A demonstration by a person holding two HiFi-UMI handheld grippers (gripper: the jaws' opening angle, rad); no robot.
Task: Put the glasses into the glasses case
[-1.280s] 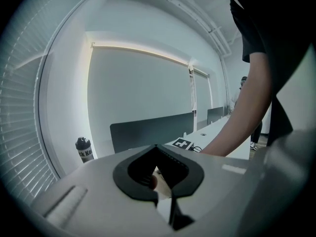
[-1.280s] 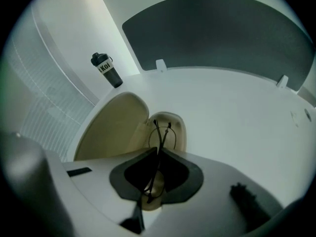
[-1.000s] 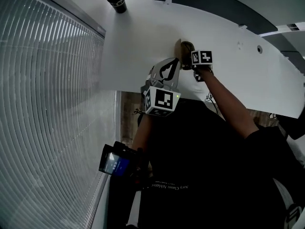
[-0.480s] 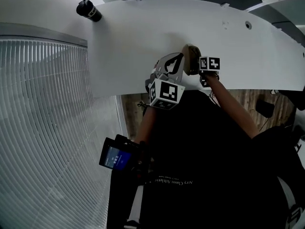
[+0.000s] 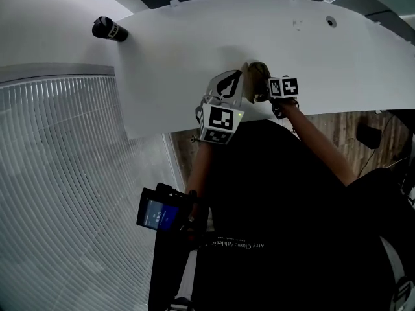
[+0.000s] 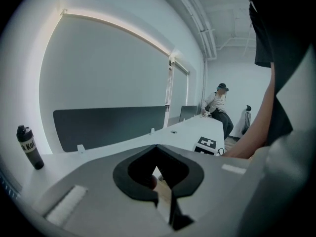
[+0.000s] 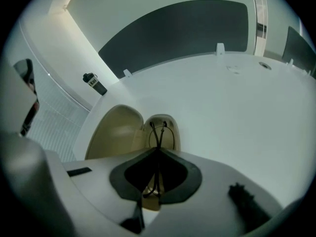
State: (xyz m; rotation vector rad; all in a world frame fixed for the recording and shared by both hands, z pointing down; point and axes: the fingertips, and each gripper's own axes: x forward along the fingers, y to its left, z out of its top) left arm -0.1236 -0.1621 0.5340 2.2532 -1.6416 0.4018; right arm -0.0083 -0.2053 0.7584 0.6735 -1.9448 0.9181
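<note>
On the white table [image 5: 194, 37] the tan glasses case [image 7: 111, 132] is laid open, the left gripper [image 6: 157, 147] is held just beside it with jaws closed on nothing, and the thin black glasses [image 7: 158, 131] are pinched in the right gripper [image 7: 158, 151] jaws, far end over the case's tray.

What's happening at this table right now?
A person works two handheld grippers at a white table. The right gripper is shut on thin black glasses, whose far end is in or just above one half of an open tan case. The left gripper sits beside the case with its jaws together and nothing clearly held. A dark bottle stands at the far corner.
</note>
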